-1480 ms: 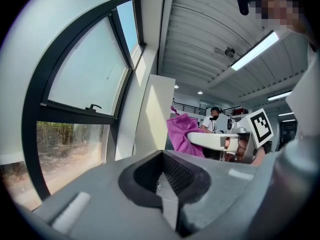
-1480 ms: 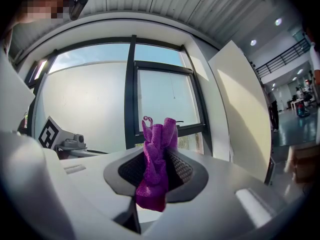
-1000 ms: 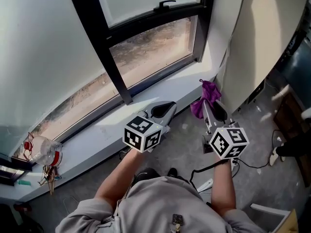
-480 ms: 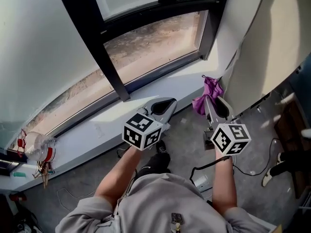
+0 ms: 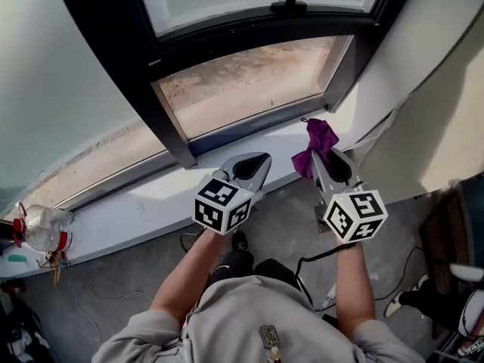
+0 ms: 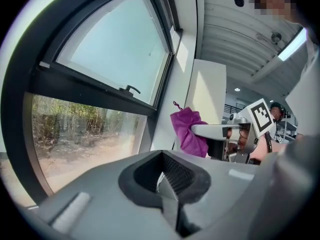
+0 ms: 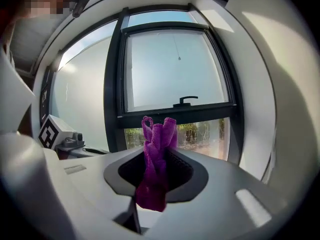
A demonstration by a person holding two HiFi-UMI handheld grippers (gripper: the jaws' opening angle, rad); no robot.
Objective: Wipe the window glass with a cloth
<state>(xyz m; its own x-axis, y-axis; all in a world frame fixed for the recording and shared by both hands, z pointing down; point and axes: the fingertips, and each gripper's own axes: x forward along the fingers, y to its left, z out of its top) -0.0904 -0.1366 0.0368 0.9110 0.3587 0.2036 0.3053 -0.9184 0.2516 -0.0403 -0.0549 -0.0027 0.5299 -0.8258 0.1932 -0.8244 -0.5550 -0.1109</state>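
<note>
The window has a black frame, a lower pane [image 5: 242,82] and an upper pane [image 7: 172,69] with a black handle [image 5: 299,1]. My right gripper [image 5: 318,151] is shut on a purple cloth [image 5: 318,136], held over the white sill near the frame's lower right corner. In the right gripper view the cloth [image 7: 156,159] sticks up out of the jaws and hangs down in front. My left gripper [image 5: 259,161] hovers beside it to the left, jaws shut with nothing between them. The left gripper view shows the cloth [image 6: 187,131] to the right, short of the glass [image 6: 115,59].
The white sill [image 5: 136,210] runs under the window. A plastic bottle [image 5: 41,229] lies at its far left end. A white wall [image 5: 446,89] stands close on the right. A cable [image 5: 408,259] trails on the grey floor below.
Both grippers have moved up and forward toward the window. The cloth has gone from below the sill edge to over the sill by the frame's corner.
</note>
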